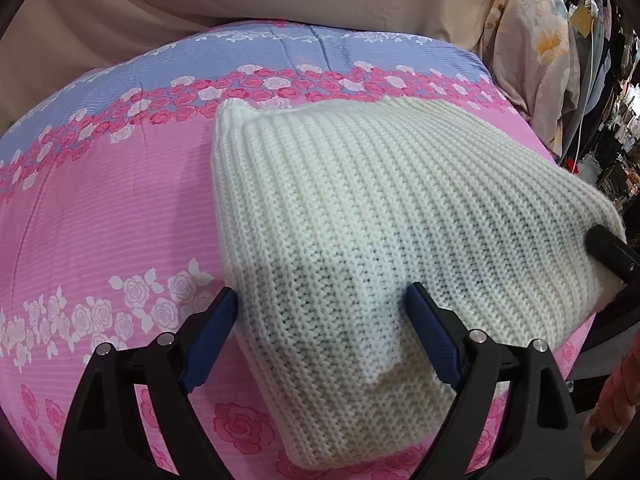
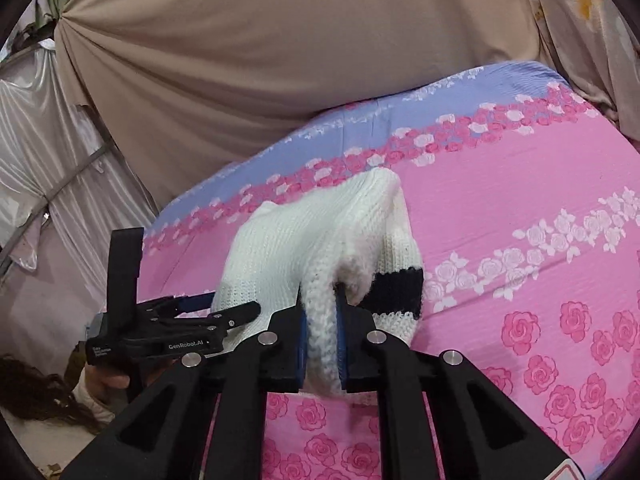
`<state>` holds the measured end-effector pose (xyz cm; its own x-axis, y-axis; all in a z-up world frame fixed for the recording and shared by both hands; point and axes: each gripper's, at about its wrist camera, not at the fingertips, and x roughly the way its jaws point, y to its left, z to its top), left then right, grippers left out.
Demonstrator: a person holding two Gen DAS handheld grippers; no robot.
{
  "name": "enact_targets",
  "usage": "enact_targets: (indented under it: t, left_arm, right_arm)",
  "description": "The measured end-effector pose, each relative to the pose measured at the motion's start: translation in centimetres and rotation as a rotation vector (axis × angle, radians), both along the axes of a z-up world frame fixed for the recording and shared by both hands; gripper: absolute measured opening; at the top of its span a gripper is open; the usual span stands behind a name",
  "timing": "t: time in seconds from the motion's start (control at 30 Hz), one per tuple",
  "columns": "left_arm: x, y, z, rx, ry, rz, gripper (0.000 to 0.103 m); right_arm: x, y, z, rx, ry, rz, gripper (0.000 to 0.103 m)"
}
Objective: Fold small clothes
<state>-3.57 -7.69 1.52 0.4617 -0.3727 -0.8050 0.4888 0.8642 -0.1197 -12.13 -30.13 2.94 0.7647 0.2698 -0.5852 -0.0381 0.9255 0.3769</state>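
Right wrist view shows your right gripper (image 2: 322, 316) pinching the white knit garment's (image 2: 304, 248) edge, left gripper (image 1: 320, 312) spread; tugging could slip it free.

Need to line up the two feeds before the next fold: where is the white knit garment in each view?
Left wrist: white knit garment fills centre-right, between the open left tongs.
Right wrist: garment at centre, edge pinched in the right tongs.
Shared landmark: pink rose bedsheet.

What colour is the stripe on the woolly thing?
Black, on the white knit garment; the stripe shows best in the right wrist view.
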Motion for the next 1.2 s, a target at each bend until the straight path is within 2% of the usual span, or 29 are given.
enact_targets:
  t: [0.07, 0.1, 0.13, 0.2, 0.27, 0.3, 0.33, 0.37, 0.43, 0.53, 0.6, 0.63, 0.67, 0.7, 0.77, 0.83, 0.87, 0.9, 0.97, 1.0, 1.1, 1.17, 1.2]
  left_arm:
    - [0.0, -0.1, -0.1, 0.006, -0.002, 0.0, 0.084]
    - [0.0, -0.1, -0.2, 0.006, 0.003, -0.001, 0.084]
    - [0.0, -0.1, -0.4, 0.007, 0.007, -0.004, 0.085]
    - [-0.1, 0.0, -0.4, 0.009, 0.01, -0.004, 0.085]
    - [-0.2, 0.3, -0.2, 0.0, 0.019, 0.0, 0.084]
    - [-0.2, 0.5, 0.0, -0.014, 0.026, 0.002, 0.084]
    - [-0.2, 0.7, 0.3, -0.026, 0.023, 0.007, 0.084]
    - [-0.2, 0.9, 0.8, -0.037, 0.013, 0.011, 0.084]
    - [0.0, 1.1, 1.5, -0.058, 0.0, 0.018, 0.084]
    - [0.6, 0.6, 2.1, -0.065, -0.013, 0.032, 0.084]
    - [0.9, 0.0, 2.1, -0.054, -0.02, 0.032, 0.084]
    - [1.1, -0.3, 2.0, -0.045, -0.021, 0.031, 0.084]
    - [1.2, -0.4, 1.9, -0.042, -0.019, 0.03, 0.084]
    - [1.4, -0.6, 1.8, -0.04, -0.013, 0.029, 0.084]
    - [1.4, -0.7, 1.8, -0.037, -0.01, 0.031, 0.084]
    - [1.4, -0.8, 1.7, -0.032, -0.015, 0.033, 0.084]
    - [1.5, -0.9, 1.7, -0.033, -0.014, 0.034, 0.084]
    - [1.5, -0.9, 1.6, -0.034, -0.012, 0.036, 0.084]
    - [1.7, -1.0, 1.4, -0.033, -0.01, 0.038, 0.084]
    - [1.8, -1.0, 1.3, -0.028, -0.011, 0.037, 0.084]
    - [1.9, -1.0, 1.0, -0.011, -0.01, 0.041, 0.085]
    - [1.9, -1.0, 0.8, -0.012, -0.003, 0.047, 0.086]
    - [2.0, -0.9, 0.8, -0.017, 0.001, 0.053, 0.087]
  right_arm:
    - [1.2, -0.1, -2.7, -0.085, 0.121, -0.05, 0.011]
    - [2.0, -0.2, -5.1, -0.096, 0.206, -0.047, 0.011]
    - [2.3, -0.4, -6.6, -0.072, 0.238, -0.028, 0.012]
    - [1.7, -0.8, -6.2, -0.042, 0.207, -0.037, 0.012]
    - [1.3, -1.0, -4.6, -0.038, 0.183, -0.041, 0.019]
    - [1.0, -1.1, -3.5, -0.038, 0.148, -0.047, 0.024]
    - [0.8, -1.3, -2.3, -0.041, 0.115, -0.053, 0.036]
    - [0.8, -1.4, -1.3, -0.049, 0.081, -0.064, 0.043]
    - [1.4, -1.7, -0.3, -0.061, 0.037, -0.081, 0.049]
    - [4.0, -1.9, -0.9, -0.053, 0.054, -0.083, 0.051]
    - [6.3, -1.5, -2.5, -0.039, 0.106, -0.052, 0.048]
    - [7.2, -1.1, -3.4, -0.038, 0.131, -0.033, 0.044]
    - [7.9, -0.6, -3.9, -0.043, 0.146, -0.018, 0.026]
    - [8.3, -0.2, -3.9, -0.052, 0.146, -0.016, 0.024]
    - [7.7, 0.1, -2.3, -0.033, 0.074, 0.004, 0.018]
    - [6.7, 0.4, -0.1, -0.043, -0.005, 0.003, 0.017]
    - [6.8, 0.3, 0.0, -0.05, -0.008, 0.003, 0.017]
    - [7.2, 0.2, -0.4, -0.062, 0.011, 0.002, 0.017]
    - [9.2, -0.1, -3.6, -0.126, 0.144, -0.042, 0.018]
    - [9.6, -0.4, -4.9, -0.115, 0.174, -0.043, 0.018]
    - [8.6, -0.5, -4.1, -0.09, 0.145, -0.056, 0.02]
    - [7.7, -0.4, -3.1, -0.086, 0.133, -0.069, 0.027]
    - [7.4, -0.3, -2.7, -0.09, 0.13, -0.073, 0.027]
